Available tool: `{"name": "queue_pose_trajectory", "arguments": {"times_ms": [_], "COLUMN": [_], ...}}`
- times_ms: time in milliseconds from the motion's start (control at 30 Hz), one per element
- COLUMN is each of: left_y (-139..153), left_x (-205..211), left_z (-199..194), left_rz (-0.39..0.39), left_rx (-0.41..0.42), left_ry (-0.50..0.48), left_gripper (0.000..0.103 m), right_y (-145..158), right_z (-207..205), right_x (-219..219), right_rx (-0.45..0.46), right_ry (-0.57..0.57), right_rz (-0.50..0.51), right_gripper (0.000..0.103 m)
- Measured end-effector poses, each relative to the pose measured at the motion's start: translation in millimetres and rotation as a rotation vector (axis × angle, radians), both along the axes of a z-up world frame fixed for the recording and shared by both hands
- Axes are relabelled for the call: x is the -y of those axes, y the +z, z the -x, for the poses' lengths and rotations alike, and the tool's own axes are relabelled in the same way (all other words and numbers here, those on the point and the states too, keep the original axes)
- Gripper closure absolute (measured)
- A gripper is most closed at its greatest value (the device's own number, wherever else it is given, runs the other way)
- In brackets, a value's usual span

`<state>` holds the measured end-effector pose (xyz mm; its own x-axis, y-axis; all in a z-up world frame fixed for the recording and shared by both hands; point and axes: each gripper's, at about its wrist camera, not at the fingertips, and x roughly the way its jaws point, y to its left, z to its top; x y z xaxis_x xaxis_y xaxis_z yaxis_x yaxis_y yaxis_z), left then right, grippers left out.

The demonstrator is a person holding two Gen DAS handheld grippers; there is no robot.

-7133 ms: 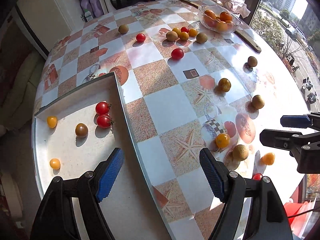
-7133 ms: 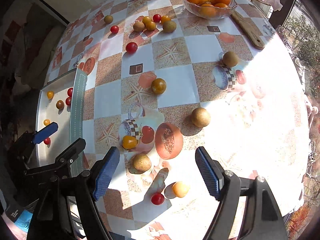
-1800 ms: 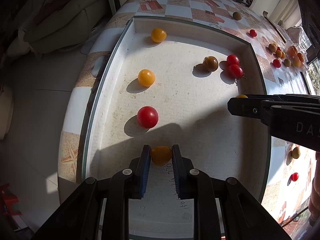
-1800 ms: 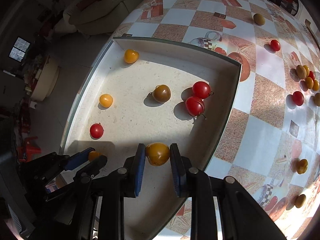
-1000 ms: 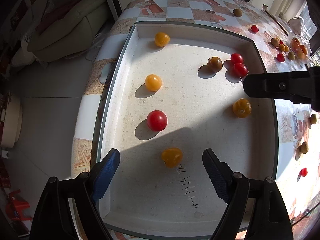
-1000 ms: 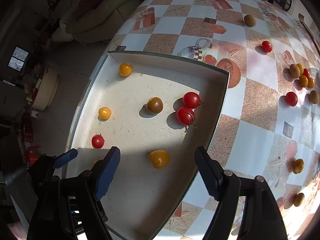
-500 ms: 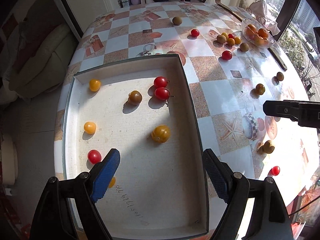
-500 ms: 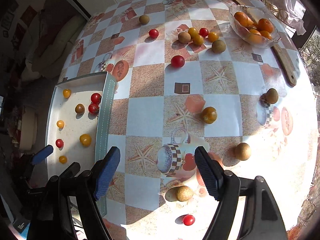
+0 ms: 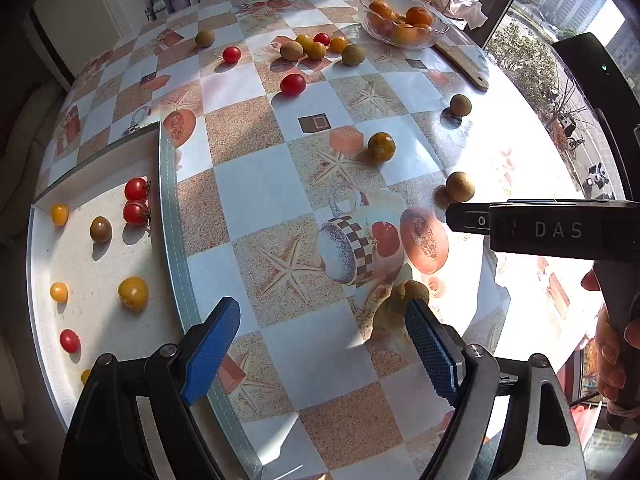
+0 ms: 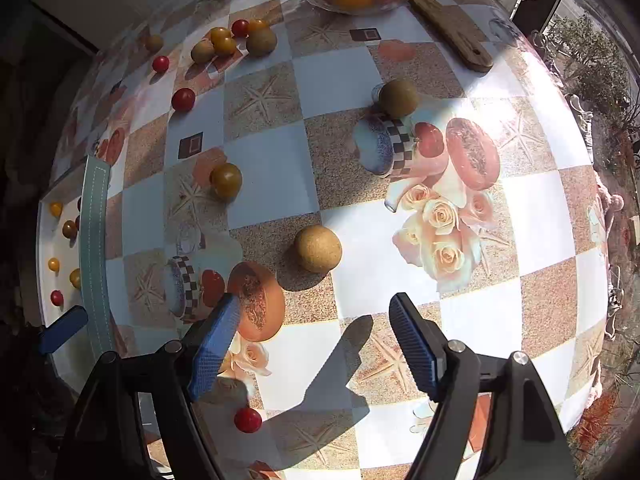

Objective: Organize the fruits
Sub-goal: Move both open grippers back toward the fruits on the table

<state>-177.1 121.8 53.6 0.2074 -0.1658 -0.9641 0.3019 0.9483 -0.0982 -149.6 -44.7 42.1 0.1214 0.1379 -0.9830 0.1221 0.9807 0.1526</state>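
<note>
My left gripper (image 9: 322, 340) hangs wide open and empty over the checked surface (image 9: 256, 188); my right gripper (image 10: 314, 338) is open too, a round brown fruit (image 10: 318, 249) just beyond it. The tray (image 9: 172, 216), long side running away from me, holds small tomatoes. "DAS" reads on the right gripper's side.

Inside the tray (image 9: 172, 216): three red tomatoes (image 9: 136, 189), three small yellow ones (image 9: 59, 214), one large yellow (image 9: 133, 293), one brown (image 9: 100, 229); an eighth partly hidden at the near edge. Loose on the desk (image 9: 256, 188): three red tomatoes (image 10: 183, 99), six tan round fruits (image 10: 318, 249), one green-yellow tomato (image 10: 226, 180). One glass bowl (image 9: 400, 36) of oranges. One wooden board (image 10: 452, 28)
</note>
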Motion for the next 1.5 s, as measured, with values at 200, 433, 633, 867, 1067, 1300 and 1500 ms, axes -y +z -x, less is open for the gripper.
{"name": "queue_pose_trajectory", "arguments": {"times_ms": [200, 433, 633, 867, 1067, 1300, 1500], "left_y": [-13.0, -24.8, -36.4, -35.4, -26.1, -16.5, -17.4], "left_x": [23.8, 37.4, 41.9, 41.8, 8.3, -13.9, -10.3], "left_z": [-1.2, -8.2, -9.7, -10.1, -16.3, -12.5, -7.2], "left_rz": [0.006, -0.002, -0.03, -0.019, 0.086, 0.129, 0.141], "left_rx": [-0.009, -0.008, -0.035, -0.024, -0.07, -0.072, -0.087], "left_ry": [-0.02, -0.021, -0.025, -0.043, 0.051, 0.093, 0.074], "left_gripper": [0.018, 0.019, 0.041, 0.081, 0.091, 0.091, 0.088], "right_y": [-2.8, -9.3, -13.1, -17.9, -14.7, -5.9, -4.6], "right_z": [-6.4, -16.2, -28.5, -32.6, -26.7, -18.7, -10.2], "right_x": [8.4, 7.3, -5.2, -23.5, -18.5, -22.9, -19.1], "right_rx": [0.012, 0.017, 0.034, 0.044, 0.042, 0.038, 0.018], "right_ry": [0.012, 0.052, 0.095, 0.124, 0.069, 0.043, 0.027], "right_rz": [-0.011, -0.03, -0.003, 0.06, -0.024, -0.07, -0.085], "right_gripper": [0.024, 0.037, 0.05, 0.074, 0.074, 0.074, 0.074]}}
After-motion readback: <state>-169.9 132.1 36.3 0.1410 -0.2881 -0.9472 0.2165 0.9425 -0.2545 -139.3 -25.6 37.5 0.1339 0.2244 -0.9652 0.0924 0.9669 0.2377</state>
